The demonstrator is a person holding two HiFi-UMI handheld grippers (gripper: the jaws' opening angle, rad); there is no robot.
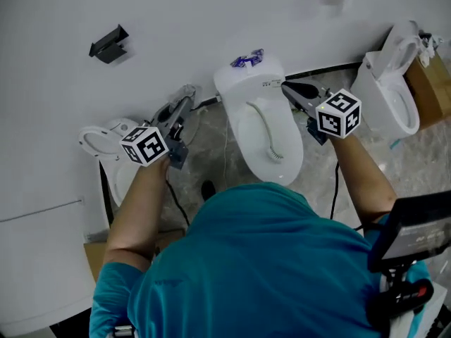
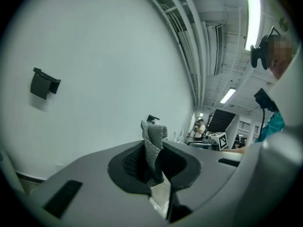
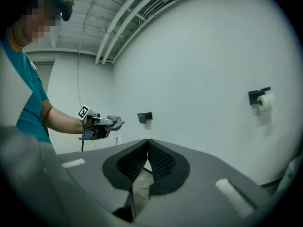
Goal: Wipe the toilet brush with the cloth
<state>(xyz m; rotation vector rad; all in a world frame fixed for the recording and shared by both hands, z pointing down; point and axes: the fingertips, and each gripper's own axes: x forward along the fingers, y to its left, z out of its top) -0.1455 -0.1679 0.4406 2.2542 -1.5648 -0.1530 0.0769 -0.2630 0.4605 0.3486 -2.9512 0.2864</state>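
Observation:
My left gripper (image 1: 180, 108) is shut on a grey knitted cloth (image 1: 186, 93), held up near the white wall. In the left gripper view the cloth (image 2: 153, 141) stands up from between the pads of that gripper (image 2: 151, 171). My right gripper (image 1: 286, 87) is shut with nothing in it, over the tank end of the middle toilet (image 1: 268, 136). In the right gripper view its jaws (image 3: 147, 148) meet, and the left gripper (image 3: 102, 125) with the cloth (image 3: 116, 122) shows across from it. No toilet brush shows in any view.
White toilets stand to the left (image 1: 106, 143) and right (image 1: 391, 90) of the middle one. A purple-patterned item (image 1: 247, 59) lies on the middle tank. A black bracket (image 1: 109, 44) and a paper roll holder (image 3: 262, 98) hang on the wall. A cardboard box (image 1: 431, 83) sits far right.

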